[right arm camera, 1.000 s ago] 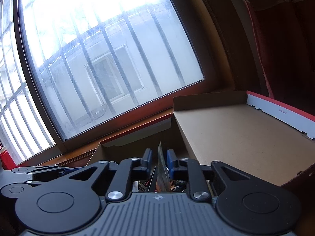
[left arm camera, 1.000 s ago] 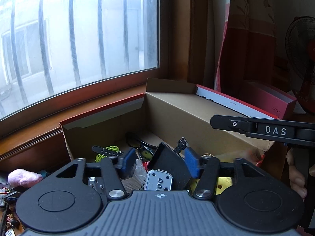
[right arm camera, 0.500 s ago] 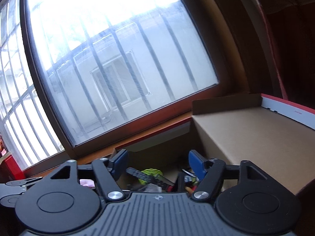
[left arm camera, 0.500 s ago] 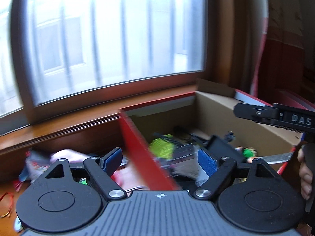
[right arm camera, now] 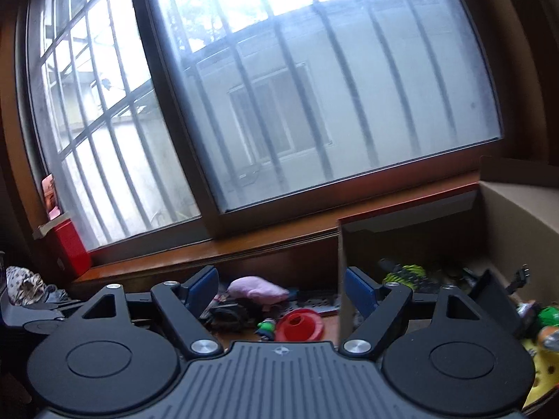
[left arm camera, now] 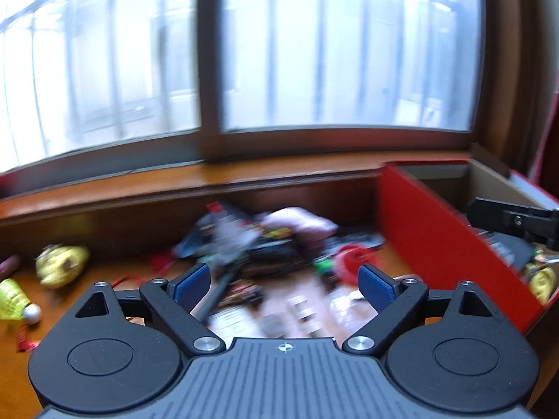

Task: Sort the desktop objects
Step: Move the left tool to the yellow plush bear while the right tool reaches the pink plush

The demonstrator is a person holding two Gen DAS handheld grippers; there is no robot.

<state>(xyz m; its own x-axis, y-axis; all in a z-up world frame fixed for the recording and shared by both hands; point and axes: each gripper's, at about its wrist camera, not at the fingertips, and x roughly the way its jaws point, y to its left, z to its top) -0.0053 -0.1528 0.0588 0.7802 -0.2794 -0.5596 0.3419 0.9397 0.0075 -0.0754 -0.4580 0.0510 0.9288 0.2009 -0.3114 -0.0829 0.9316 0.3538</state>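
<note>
The left gripper (left arm camera: 284, 284) hangs above the wooden table (left arm camera: 104, 272) with its jaws spread wide and nothing between them. Below and beyond the jaws lies a blurred heap of small objects (left arm camera: 244, 244) near the table's back edge under the window sill (left arm camera: 209, 174); a pink soft toy (left arm camera: 297, 221) sits at the back of the heap and a red round piece (left arm camera: 353, 256) lies just past the right jaw. A yellow toy (left arm camera: 63, 265) and a shuttlecock (left arm camera: 14, 300) rest toward the table's left edge. The red-sided cardboard box (left arm camera: 436, 230) stands at the table's right edge. The right gripper (right arm camera: 281, 289) also has its jaws wide and empty, straddling the box's near-left corner (right arm camera: 344, 279); the pink toy and the red piece (right arm camera: 300, 324) lie on the table beyond the jaws, outside the box
</note>
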